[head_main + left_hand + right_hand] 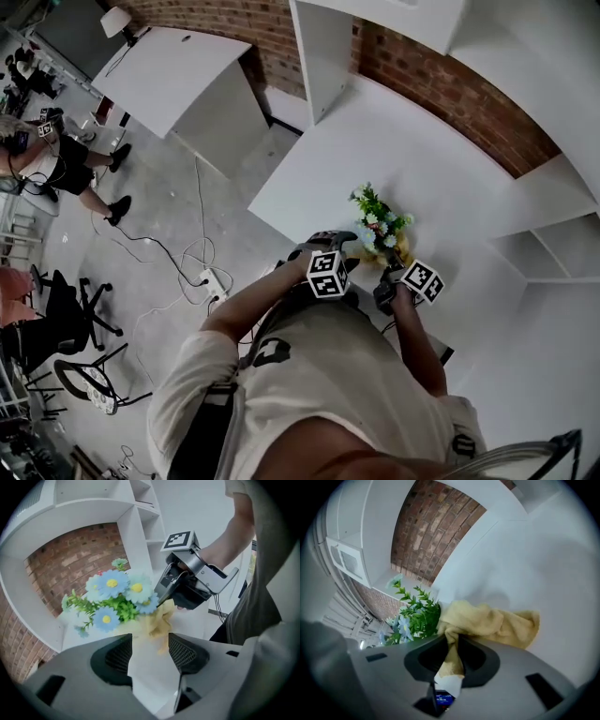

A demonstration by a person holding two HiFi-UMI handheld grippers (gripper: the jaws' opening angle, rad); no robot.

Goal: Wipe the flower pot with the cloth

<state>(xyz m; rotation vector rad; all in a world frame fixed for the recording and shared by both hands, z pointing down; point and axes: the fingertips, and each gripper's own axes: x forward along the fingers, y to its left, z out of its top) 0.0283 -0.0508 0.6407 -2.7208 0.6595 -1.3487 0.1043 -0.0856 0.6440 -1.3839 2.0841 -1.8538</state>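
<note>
Cloth (492, 623), yellow, drapes against the blue-and-white flowers (415, 616) and hides the pot beneath them on the white desk (394, 141). Right gripper (450, 654) is clenched on one bunched end of it. Left gripper (150, 651) hovers just in front, jaws spread, with only bare desk between them.
</note>
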